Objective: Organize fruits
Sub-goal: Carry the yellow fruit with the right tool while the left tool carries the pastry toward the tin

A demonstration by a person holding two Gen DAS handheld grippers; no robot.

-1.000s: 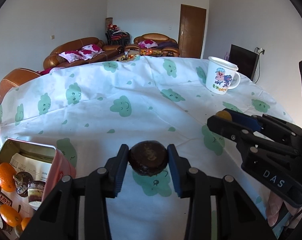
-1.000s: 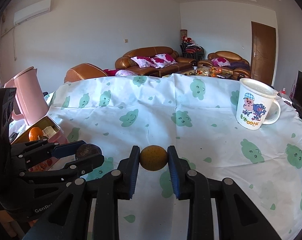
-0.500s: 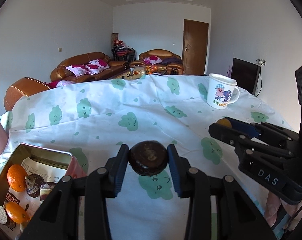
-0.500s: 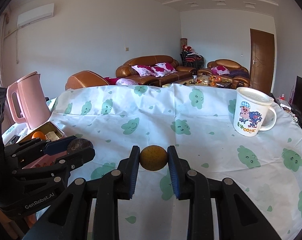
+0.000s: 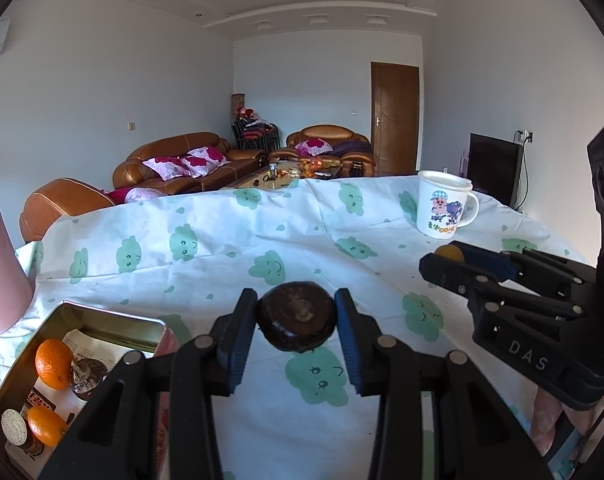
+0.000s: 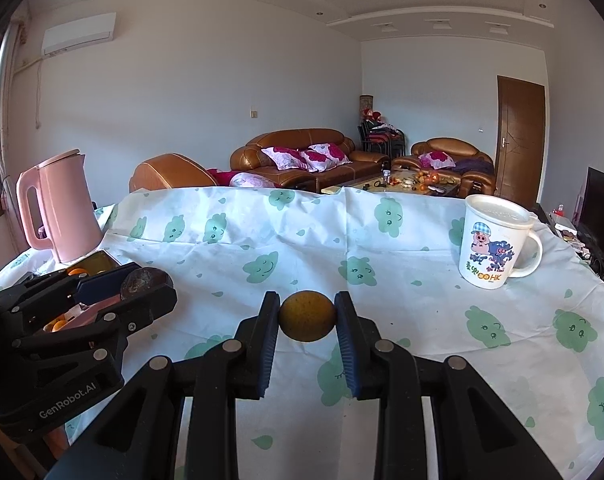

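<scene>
Gripping a dark brown fruit, the left gripper hovers near the tin, while the right gripper pinches a yellow fruit.

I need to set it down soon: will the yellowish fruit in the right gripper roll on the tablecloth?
Probably. The yellowish fruit looks nearly round, so it may roll. The tablecloth is creased, which might check it. It seems firm, keeping its shape between the right gripper pads.

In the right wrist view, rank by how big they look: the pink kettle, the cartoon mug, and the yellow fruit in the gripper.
1. pink kettle
2. cartoon mug
3. yellow fruit, smallest though nearest the camera, clamped in the right gripper.
Kettle and mug stand at different distances, so their true sizes stay unsure.
</scene>
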